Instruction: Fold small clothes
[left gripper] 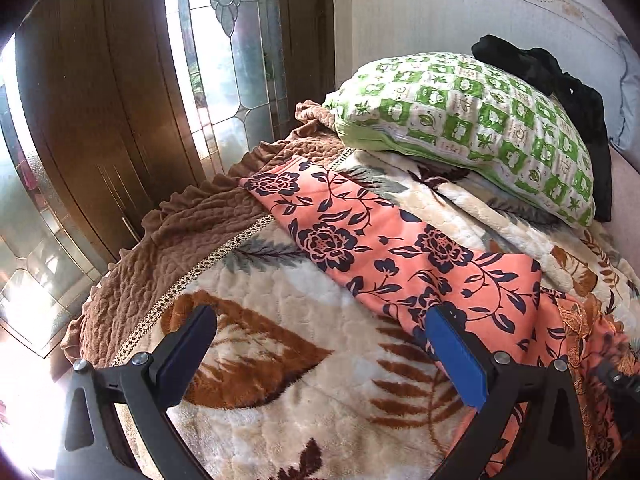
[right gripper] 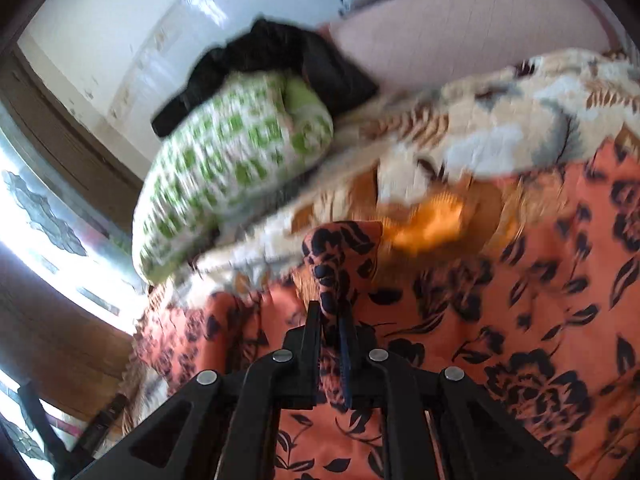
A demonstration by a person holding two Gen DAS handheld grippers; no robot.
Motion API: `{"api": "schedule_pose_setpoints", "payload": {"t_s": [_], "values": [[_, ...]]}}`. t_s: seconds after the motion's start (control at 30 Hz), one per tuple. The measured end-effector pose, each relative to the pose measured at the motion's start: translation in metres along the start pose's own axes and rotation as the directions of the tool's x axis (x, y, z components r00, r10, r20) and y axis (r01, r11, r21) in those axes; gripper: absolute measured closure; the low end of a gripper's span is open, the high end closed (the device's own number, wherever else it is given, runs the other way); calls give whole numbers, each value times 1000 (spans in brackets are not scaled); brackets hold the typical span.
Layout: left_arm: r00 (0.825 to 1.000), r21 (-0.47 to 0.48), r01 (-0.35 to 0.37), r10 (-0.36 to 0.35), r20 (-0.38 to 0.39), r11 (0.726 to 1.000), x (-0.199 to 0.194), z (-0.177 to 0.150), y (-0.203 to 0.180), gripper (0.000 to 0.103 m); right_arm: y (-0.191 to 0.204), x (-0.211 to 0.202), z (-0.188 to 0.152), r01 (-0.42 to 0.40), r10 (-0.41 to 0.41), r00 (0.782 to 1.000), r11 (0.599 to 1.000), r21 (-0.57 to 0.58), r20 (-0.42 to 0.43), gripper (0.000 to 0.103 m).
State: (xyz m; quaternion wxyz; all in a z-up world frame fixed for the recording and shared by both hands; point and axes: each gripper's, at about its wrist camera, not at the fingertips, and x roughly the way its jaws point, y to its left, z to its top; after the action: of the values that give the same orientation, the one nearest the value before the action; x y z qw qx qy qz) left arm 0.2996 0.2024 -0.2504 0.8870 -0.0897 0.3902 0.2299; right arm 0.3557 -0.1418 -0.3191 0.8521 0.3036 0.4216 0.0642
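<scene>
An orange garment with a dark navy flower print (left gripper: 384,248) lies spread diagonally over a plush leaf-patterned blanket (left gripper: 280,360) on a bed. My left gripper (left gripper: 320,324) is open and empty, low over the blanket, with its right blue pad (left gripper: 456,360) at the garment's near edge. In the right wrist view my right gripper (right gripper: 330,312) is shut on a bunched fold of the orange garment (right gripper: 340,256), holding it above the rest of the cloth (right gripper: 520,320). That view is motion-blurred.
A green-and-white checked pillow (left gripper: 472,120) lies at the bed's head with a black garment (left gripper: 560,80) behind it, both also in the right wrist view (right gripper: 224,168). A brown ruffled cover (left gripper: 180,232) edges the bed on the left. A wooden door with glass panels (left gripper: 120,100) stands beyond.
</scene>
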Motion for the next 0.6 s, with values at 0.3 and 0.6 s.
{"api": "schedule_pose_setpoints", "payload": {"t_s": [0.3, 0.6], "values": [[1000, -31, -1, 0, -31, 1000, 9, 5, 8, 0, 18, -6, -36, -267, 268, 964, 961, -80, 1, 25], [999, -20, 28, -28, -45, 999, 6, 0, -7, 0, -9, -12, -7, -107, 107, 994, 992, -66, 4, 50]]}}
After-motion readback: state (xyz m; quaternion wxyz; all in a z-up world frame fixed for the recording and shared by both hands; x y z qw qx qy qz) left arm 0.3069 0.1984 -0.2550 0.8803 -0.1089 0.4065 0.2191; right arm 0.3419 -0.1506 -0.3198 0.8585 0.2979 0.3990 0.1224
